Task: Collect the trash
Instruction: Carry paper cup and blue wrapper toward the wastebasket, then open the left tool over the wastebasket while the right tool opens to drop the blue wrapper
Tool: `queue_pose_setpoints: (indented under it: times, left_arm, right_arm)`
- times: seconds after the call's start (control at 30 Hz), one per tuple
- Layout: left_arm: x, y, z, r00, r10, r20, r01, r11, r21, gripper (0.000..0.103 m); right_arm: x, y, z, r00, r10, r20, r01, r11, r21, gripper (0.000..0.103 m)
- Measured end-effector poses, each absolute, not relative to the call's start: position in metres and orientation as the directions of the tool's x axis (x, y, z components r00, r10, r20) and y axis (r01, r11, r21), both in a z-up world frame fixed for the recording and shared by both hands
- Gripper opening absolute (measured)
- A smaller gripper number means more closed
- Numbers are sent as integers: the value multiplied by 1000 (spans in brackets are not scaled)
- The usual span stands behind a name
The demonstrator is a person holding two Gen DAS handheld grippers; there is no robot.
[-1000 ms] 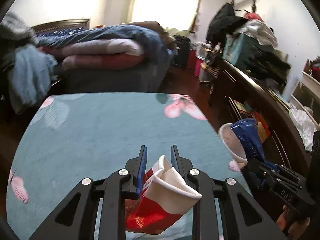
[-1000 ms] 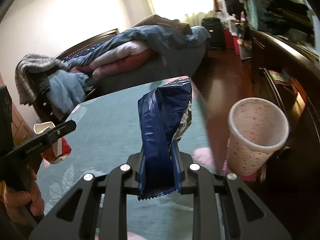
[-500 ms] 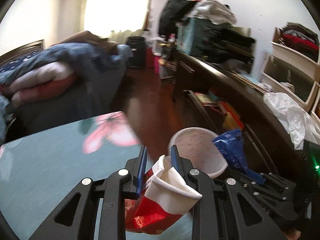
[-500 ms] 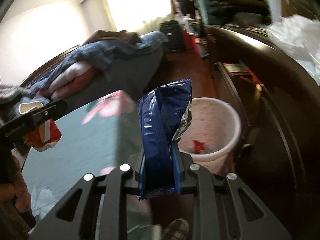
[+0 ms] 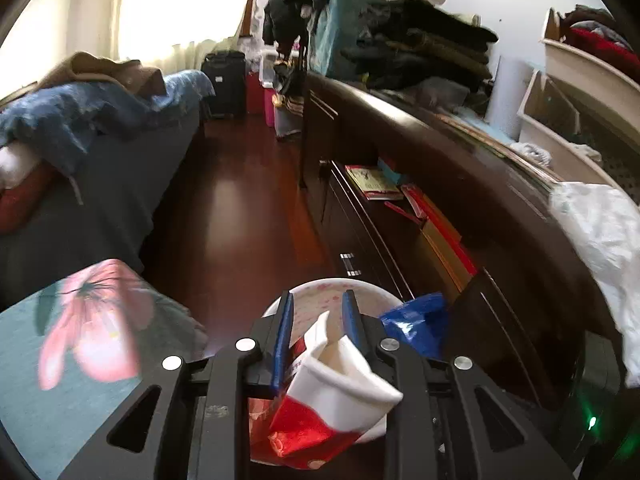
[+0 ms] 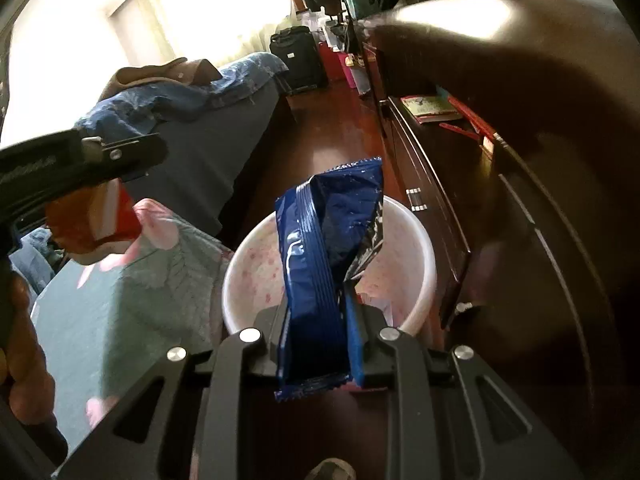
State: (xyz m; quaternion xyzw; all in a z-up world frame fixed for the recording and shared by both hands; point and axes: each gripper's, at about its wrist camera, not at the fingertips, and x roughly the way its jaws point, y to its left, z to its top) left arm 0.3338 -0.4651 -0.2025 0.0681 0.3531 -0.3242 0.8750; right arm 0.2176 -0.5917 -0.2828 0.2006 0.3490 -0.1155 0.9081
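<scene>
My left gripper is shut on a crushed red and white paper cup, which hangs just over the near rim of a white, pink-speckled waste bin on the floor. My right gripper is shut on a blue snack wrapper that stands up between its fingers, right above the mouth of the same waste bin. In the right wrist view the left gripper and its red cup hang at the left over the table corner. The blue wrapper shows at the right of the left wrist view.
A table with a teal flowered cloth lies to the left of the bin. A long dark wooden cabinet with books on a lower shelf runs along the right. A bed with heaped bedding stands beyond, across dark red floor.
Both grippers have swung right, off the table, to the waste bin beside the cabinet, each keeping its hold. The bin now sits directly under the wrapper and close below the cup.
</scene>
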Motion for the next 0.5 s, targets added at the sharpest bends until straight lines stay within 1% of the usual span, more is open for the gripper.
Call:
queue_pose_setpoints:
  times: [0.03,0.07,0.1,0.13,0.17,0.2,0.27,0.37,0.47,0.5]
  left_arm:
    - [338,-471,-206,539,-517,-665,614,782,-111,27]
    - [343,-478,-211,535,-516,-669,613,782,-113,36]
    - [345,-481,-213,536,-516,-668,612,783,-114,50]
    - [347,-484,-214,549,-513,-660,602,790,-113,58]
    - [349,-484,-214,560,-512,-652,596,795,-113,75]
    - [349,-483,-213,577,-517,-632,587,801,-119,83]
    - [351,-481,-211,591,-523,-614,578,805,-130,86]
    - [354,-476,-208,601,-517,-609,561,816,-139,91]
    - [353,-469,-205,619,-500,-606,546,828,-127,93]
    - [353,-469,-204,622,-496,-606,542,831,-124,94]
  right_arm:
    - [222,-594,-286,730,-68,-680,351,891,287,24]
    - [228,-597,-289,728,-66,-682,352,890,290,27]
    - [233,-599,-293,727,-63,-684,351,890,292,31]
    - [236,-601,-295,727,-63,-683,352,889,293,33]
    - [239,-604,-299,731,-67,-679,357,886,297,39]
    - [240,-606,-301,730,-71,-679,362,884,297,41]
    - [242,-609,-305,726,-77,-683,369,882,293,43]
    - [241,-614,-312,724,-79,-686,377,877,297,52]
    - [243,-613,-312,725,-91,-683,379,880,285,62]
    - [246,-612,-312,726,-93,-681,375,884,279,64]
